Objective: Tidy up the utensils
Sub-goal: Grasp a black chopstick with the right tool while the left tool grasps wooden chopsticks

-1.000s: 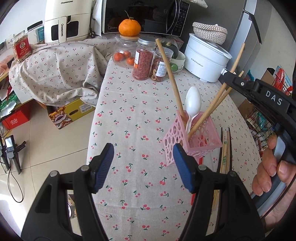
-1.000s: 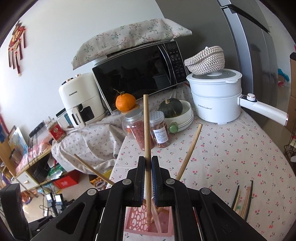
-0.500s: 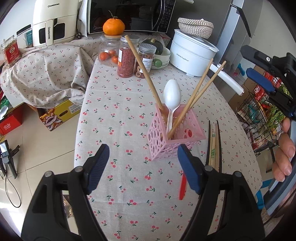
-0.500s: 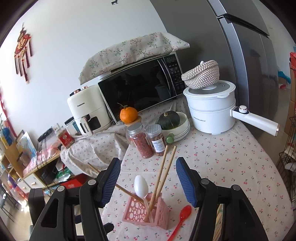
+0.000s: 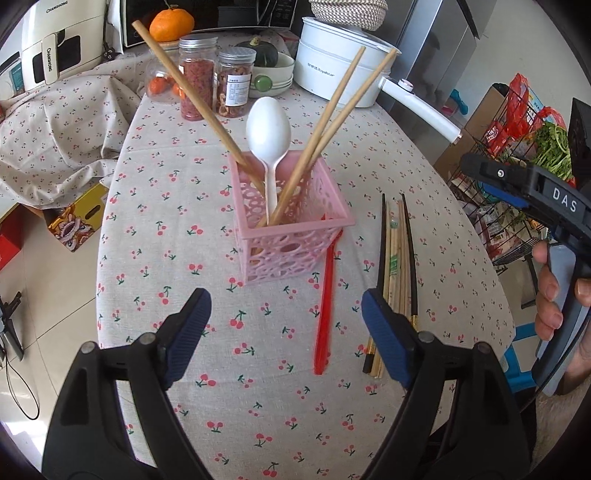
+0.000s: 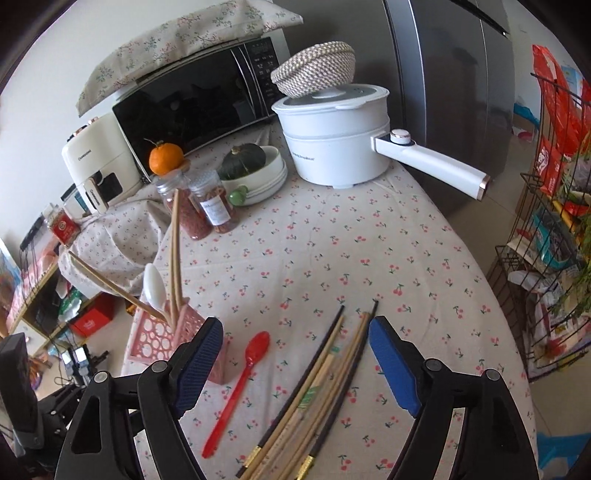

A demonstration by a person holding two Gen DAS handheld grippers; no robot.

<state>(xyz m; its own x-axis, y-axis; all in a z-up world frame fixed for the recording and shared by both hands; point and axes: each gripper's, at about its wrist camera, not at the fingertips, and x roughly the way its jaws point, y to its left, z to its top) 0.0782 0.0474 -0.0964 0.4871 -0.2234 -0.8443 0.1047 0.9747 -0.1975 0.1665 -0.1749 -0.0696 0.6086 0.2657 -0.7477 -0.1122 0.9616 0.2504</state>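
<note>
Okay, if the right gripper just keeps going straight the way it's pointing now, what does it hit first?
Most likely the bundle of loose chopsticks lying on the tablecloth. The right gripper, its jaws opening with nothing between them, points down over them. The red spoon lies just to the side; depth is hard to judge.

Count taken. One pink basket (image 5: 291,236) stood on the table, holding three wooden chopsticks (image 5: 325,107) and one white spoon (image 5: 268,123). One red spoon (image 6: 236,387) lay on the cloth. The loose chopsticks (image 6: 314,391) beside it numbered roughly six, two of them dark; overlap prevented a firm count. Three jars (image 5: 194,77), one orange (image 5: 171,25), one white pot (image 6: 332,136), one microwave (image 6: 192,99).
</note>
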